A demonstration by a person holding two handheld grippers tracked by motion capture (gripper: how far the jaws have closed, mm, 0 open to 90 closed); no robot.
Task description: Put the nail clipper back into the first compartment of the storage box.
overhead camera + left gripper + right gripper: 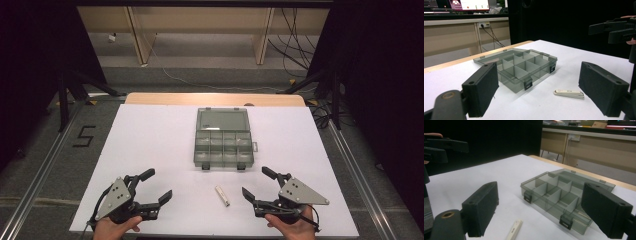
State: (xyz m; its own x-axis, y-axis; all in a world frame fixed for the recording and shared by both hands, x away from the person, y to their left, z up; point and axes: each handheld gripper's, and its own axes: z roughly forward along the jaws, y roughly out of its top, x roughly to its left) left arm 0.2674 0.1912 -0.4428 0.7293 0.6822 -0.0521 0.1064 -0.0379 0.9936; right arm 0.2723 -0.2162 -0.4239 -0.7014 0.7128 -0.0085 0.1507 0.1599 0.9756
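White table sheet [150, 140] is carrying a smoked compartment box [222, 144] with its lid lying open. Nail clipper [222, 196] is lying flat in front of the box, between the two grippers, touching neither; its long axis is running near-to-far, far end leaning slightly left. Left gripper [156, 186] and right gripper [256, 183] are both hovering, jaws spread wide, holding nothing.

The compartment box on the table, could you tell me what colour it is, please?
Translucent smoky grey-green box, with black latches; the left gripper view shows it best.
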